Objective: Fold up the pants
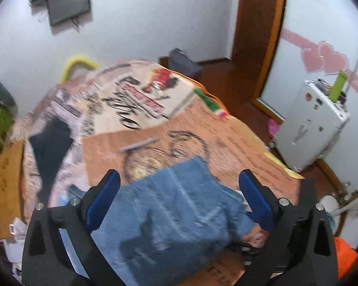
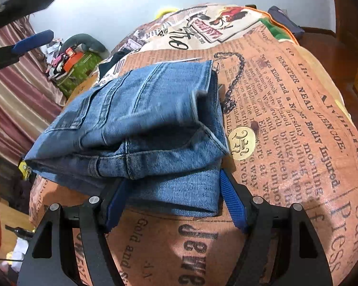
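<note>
The blue jeans [image 2: 140,124] lie folded in a thick stack on the bed's newspaper-print cover [image 2: 298,143]. My right gripper [image 2: 171,181] is open, its blue-padded fingers [image 2: 231,195] reaching under the near edge of the stack, tips partly hidden by denim. My left gripper [image 1: 179,183] is open and empty, held above the jeans [image 1: 174,214], which look blurred in that view. The left gripper also shows in the right wrist view [image 2: 28,21] at the upper left, raised above the bed.
A dark garment [image 1: 51,147] lies on the far left of the bed. A white case [image 1: 310,124] stands on the floor right of the bed, by a wooden door [image 1: 257,23]. Cluttered green items [image 2: 76,64] sit left of the bed.
</note>
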Motion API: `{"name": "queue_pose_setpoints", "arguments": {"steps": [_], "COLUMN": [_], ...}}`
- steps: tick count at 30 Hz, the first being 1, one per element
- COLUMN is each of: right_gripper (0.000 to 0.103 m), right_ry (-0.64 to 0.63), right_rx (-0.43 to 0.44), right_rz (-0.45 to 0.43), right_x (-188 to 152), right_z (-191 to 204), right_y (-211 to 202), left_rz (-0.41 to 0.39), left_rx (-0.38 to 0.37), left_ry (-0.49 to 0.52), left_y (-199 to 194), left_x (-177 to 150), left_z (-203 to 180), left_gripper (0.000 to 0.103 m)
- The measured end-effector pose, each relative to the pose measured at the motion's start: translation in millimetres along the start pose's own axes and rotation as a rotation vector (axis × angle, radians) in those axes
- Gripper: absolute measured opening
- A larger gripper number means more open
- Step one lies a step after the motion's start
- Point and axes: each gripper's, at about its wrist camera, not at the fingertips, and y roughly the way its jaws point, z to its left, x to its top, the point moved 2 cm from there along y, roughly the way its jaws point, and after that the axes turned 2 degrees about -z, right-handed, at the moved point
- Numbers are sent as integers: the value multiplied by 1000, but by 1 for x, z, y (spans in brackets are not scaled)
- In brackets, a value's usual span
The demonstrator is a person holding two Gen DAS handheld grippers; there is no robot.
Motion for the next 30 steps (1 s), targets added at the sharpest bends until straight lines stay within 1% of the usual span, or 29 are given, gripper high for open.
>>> {"name": "queue_pose_setpoints", "arguments": {"steps": [2, 4, 7, 9, 12, 14, 15, 16, 17, 18, 19, 20, 22, 24, 26, 28, 30], "right_gripper": [70, 70, 70, 70, 70, 70, 70, 70, 72, 72, 72, 72, 72, 72, 72, 72, 72], "right_ry": [9, 13, 12, 9, -19, -37, -39, -36, -38, -49, -56, -53, -47, -45, -45, -55, -60], "right_rx": [7, 6, -18, -19, -24, -28, -21, -14, -31, -51, -66, -72, -75, -78, -78, -89, -75], "right_rz": [-2, -8, -14, -8, 21, 34, 45, 57, 62, 65, 66, 65, 64, 59, 50, 36, 27], "right_x": [-2, -5, -8, -10, -13, -11, -9, -6, -4, -1, 2, 6, 11, 20, 27, 34, 36], "right_z": [-2, -4, -6, -7, -4, -2, 1, 3, 5, 8, 9, 8, 8, 8, 10, 12, 14], "right_y": [-5, -12, -19, -21, -16, -9, -5, -1, 2, 6, 9, 11, 14, 19, 24, 29, 29], "left_rz": [5, 24, 82, 121, 200, 263, 286, 325, 368, 434, 467, 466, 430, 430, 424, 418, 414], "left_rx": [50, 84, 150, 186, 241, 259, 269, 294, 321, 352, 339, 316, 268, 236, 229, 241, 255], "left_ry": [-4, -17, -51, -84, -128, -180, -190, -190, -180, -159, -145, -145, -172, -194, -202, -209, -216], "left_y": [3, 10, 27, 41, 69, 95, 104, 118, 130, 145, 153, 155, 145, 134, 118, 93, 69], "left_x": [3, 4, 3, -2, -14, -28, -34, -44, -54, -68, -80, -86, -95, -105, -117, -134, -149], "left_z": [20, 43, 86, 115, 155, 180, 187, 196, 202, 209, 213, 216, 227, 237, 244, 248, 247], "left_gripper": [101, 101, 101, 101, 101, 101, 101, 101, 101, 101, 102, 102, 103, 103, 103, 103, 103]}}
